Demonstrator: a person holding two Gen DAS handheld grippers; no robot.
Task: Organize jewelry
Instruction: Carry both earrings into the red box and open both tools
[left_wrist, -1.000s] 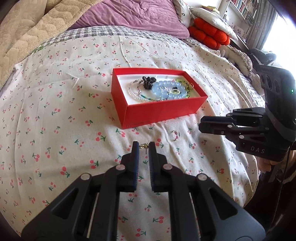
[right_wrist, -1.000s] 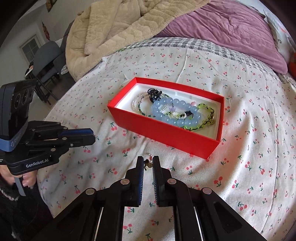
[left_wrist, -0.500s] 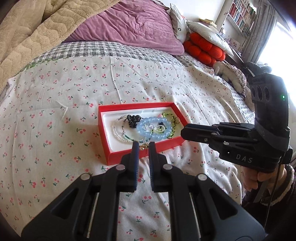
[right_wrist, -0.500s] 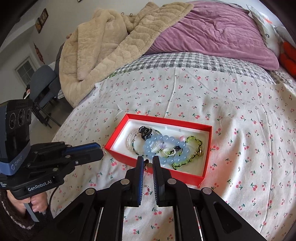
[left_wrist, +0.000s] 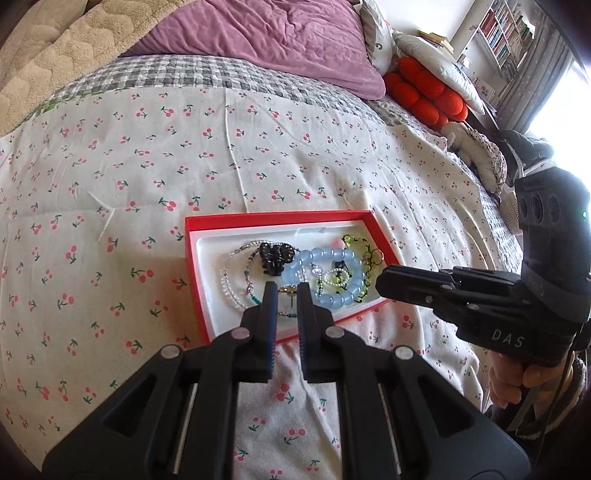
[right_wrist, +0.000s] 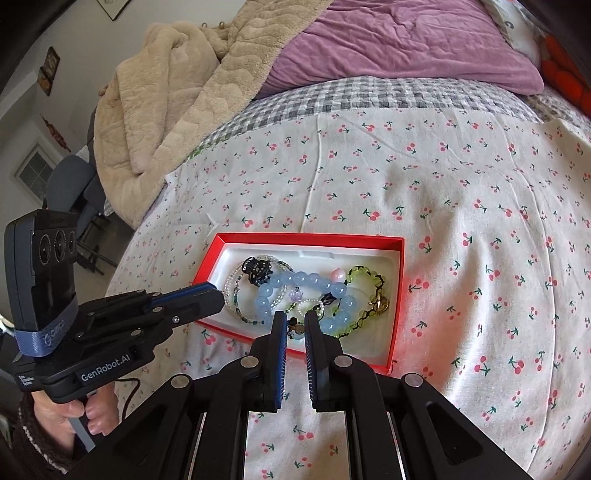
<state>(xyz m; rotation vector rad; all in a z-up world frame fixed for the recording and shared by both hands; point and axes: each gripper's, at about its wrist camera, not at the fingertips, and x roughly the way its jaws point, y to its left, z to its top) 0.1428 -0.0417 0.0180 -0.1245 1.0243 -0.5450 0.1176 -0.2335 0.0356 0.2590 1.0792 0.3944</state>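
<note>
A red box (left_wrist: 277, 218) with a white lining lies on the cherry-print sheet and holds a blue bead bracelet (left_wrist: 325, 266), a black hair claw (left_wrist: 275, 256), a clear bead strand (left_wrist: 231, 280) and a green bracelet (right_wrist: 369, 291). My left gripper (left_wrist: 284, 291) hovers over the box's near edge, shut on a small gold piece (left_wrist: 289, 291). My right gripper (right_wrist: 295, 321) hangs over the same edge beside the blue bracelet (right_wrist: 306, 291), shut on a small dark and pale piece (right_wrist: 295, 328). Each gripper shows in the other's view: right (left_wrist: 382, 284), left (right_wrist: 218, 295).
A beige blanket (right_wrist: 177, 92) and a purple quilt (right_wrist: 406, 40) lie at the head of the bed. Orange cushions (left_wrist: 424, 96) and a bookshelf (left_wrist: 506, 33) are at the right. A grey chair (right_wrist: 70, 184) stands beyond the bed's left edge. A hand (right_wrist: 88, 410) holds each gripper's handle.
Both grippers have moved forward from the sheet in front of the box to above its near edge, each still carrying its small piece. The box sits lower and nearer in both views.
</note>
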